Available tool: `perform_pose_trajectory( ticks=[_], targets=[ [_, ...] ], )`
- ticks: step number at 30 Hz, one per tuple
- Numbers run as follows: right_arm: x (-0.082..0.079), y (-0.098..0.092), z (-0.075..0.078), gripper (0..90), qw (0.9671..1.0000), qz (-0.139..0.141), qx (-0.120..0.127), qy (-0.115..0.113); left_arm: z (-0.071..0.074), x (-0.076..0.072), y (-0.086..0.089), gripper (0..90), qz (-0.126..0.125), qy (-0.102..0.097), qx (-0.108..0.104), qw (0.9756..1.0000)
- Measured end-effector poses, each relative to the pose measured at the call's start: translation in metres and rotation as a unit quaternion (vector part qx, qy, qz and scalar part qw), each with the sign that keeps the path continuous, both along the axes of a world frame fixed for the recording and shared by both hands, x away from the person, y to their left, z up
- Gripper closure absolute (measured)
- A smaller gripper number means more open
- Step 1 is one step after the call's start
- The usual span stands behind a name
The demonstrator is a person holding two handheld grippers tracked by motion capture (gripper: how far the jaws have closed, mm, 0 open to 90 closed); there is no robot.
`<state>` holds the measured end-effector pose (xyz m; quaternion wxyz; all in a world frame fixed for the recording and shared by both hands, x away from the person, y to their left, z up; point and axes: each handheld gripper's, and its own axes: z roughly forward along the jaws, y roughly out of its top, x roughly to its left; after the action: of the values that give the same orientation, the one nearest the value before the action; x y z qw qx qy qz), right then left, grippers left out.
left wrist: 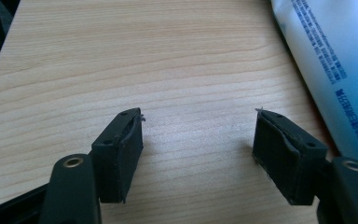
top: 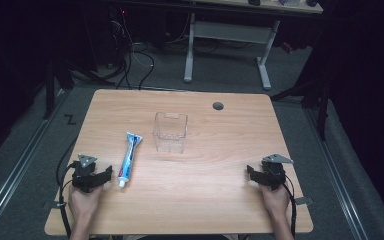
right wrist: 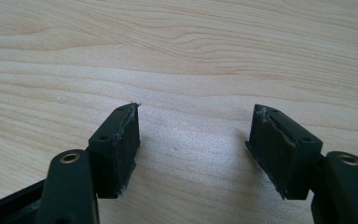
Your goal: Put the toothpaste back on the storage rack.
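A dim room surrounds a pale wooden table (top: 190,200), with a dark carpeted floor and a white-legged desk (top: 225,40) far behind it at twelve o'clock. You hold a gripper in each hand near the front edge, your forearms coming in from six o'clock. Your left gripper (top: 105,175) rests low at the front left, its jaws spread apart and holding nothing; in the left gripper view the two black pads stand wide over bare wood. Your right gripper (top: 250,172) sits at the front right, likewise spread and empty, with only wood grain between its pads in the right gripper view. A toothpaste tube (top: 129,160), white and blue, lies flat on the table just beside your left gripper, toward two o'clock from it. Its long axis runs nearly front to back, from about six to twelve o'clock with a slight lean to one o'clock, the small cap end nearest you and the flat crimped end farther away. In the left gripper view the tube's printed side (left wrist: 326,70) fills the upper right corner, close to the right-hand pad but apart from it. A clear plastic bin (top: 170,132) stands upright near the table's middle, beyond the tube toward one o'clock. Your left hand is plainly the nearer to the tube; the right is well apart from it.
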<state>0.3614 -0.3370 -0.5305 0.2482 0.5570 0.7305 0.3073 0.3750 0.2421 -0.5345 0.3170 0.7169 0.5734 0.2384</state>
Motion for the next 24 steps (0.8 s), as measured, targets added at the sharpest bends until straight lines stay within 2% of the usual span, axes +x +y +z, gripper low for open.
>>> perform_pose_trajectory(
  ticks=[5,7,13,24],
  targets=[
    [0.0,0.0,0.0,33.6,1.0,0.001,0.0,0.0,0.003,0.0,0.002,33.7,-0.005,0.014,-0.002,0.9999],
    [0.0,0.0,0.0,33.6,1.0,0.001,0.0,0.0,0.004,0.0,0.003,33.8,-0.005,0.014,-0.015,0.9998],
    [0.0,0.0,0.0,33.6,1.0,0.0,0.0,0.0,0.007,-0.008,0.003,35.0,-0.001,0.001,-0.042,0.9991],
    [0.0,0.0,0.0,32.7,1.0,0.002,0.0,0.0,0.019,-0.025,0.002,34.9,-0.008,-0.014,-0.053,0.9984]
  ],
)
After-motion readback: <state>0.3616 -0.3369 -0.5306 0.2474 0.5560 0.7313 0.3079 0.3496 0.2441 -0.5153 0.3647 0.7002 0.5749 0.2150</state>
